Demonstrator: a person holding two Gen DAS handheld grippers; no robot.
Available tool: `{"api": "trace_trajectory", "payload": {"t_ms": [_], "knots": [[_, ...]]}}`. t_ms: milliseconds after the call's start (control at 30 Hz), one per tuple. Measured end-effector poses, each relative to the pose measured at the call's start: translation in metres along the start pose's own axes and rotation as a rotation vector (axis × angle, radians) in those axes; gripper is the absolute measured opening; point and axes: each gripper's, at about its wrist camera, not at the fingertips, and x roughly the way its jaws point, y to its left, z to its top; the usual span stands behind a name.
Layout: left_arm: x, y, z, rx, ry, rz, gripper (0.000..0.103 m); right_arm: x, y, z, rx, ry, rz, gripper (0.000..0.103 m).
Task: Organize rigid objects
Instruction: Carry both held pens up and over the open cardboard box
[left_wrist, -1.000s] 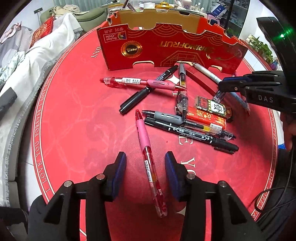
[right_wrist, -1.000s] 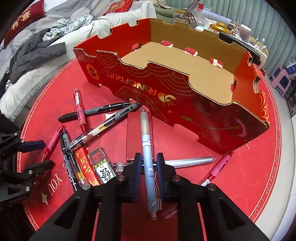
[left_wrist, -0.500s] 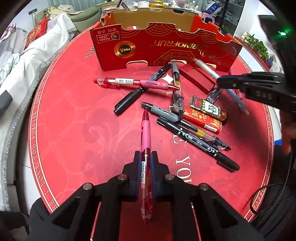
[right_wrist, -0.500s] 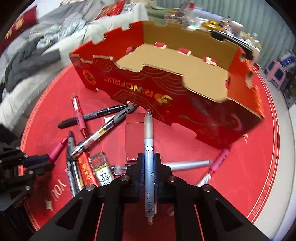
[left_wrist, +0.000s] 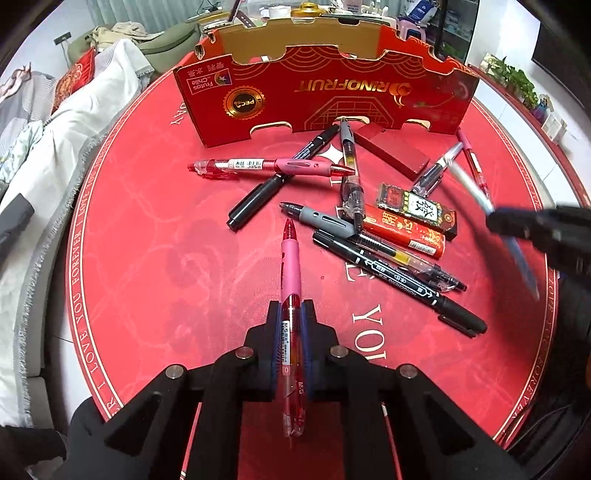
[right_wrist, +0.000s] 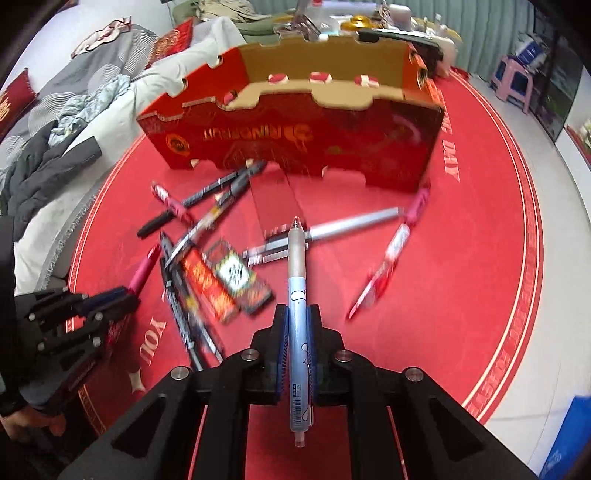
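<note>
Early days tbh: left gripper (left_wrist: 291, 334) clamped on pink pen (left_wrist: 291, 295), right gripper (right_wrist: 297, 338) clamped on blue pen (right_wrist: 298, 314). Red box (right_wrist: 295, 144) looks empty, rest of pens (left_wrist: 369, 236) scattered on mat.

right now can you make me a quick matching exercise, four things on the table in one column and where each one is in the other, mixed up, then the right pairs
Things
1. pink and red pen
2. light blue pen
3. black marker
4. red cardboard box

Places
A. lying loose on the red mat, near the "YOU" lettering
B. clamped in the left hand-held gripper
C. standing at the far side of the mat, behind the pens
D. clamped in the right hand-held gripper

Pairs: 1-B, 2-D, 3-A, 4-C
</note>
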Motion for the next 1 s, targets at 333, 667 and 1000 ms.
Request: {"api": "trace_trajectory", "payload": {"t_ms": [333, 667, 1000], "knots": [[-0.004, 0.008, -0.008, 0.005, -0.026, -0.020, 0.011, 0.008, 0.001, -0.014, 0.030, 0.050, -0.062, 0.010], [-0.008, 0.014, -0.012, 0.009, -0.032, -0.028, 0.011, 0.007, 0.013, -0.016, 0.011, 0.041, -0.104, 0.010], [-0.012, 0.020, -0.016, 0.005, -0.050, -0.049, 0.010, 0.007, 0.023, -0.016, 0.015, 0.045, -0.148, 0.010]]}}
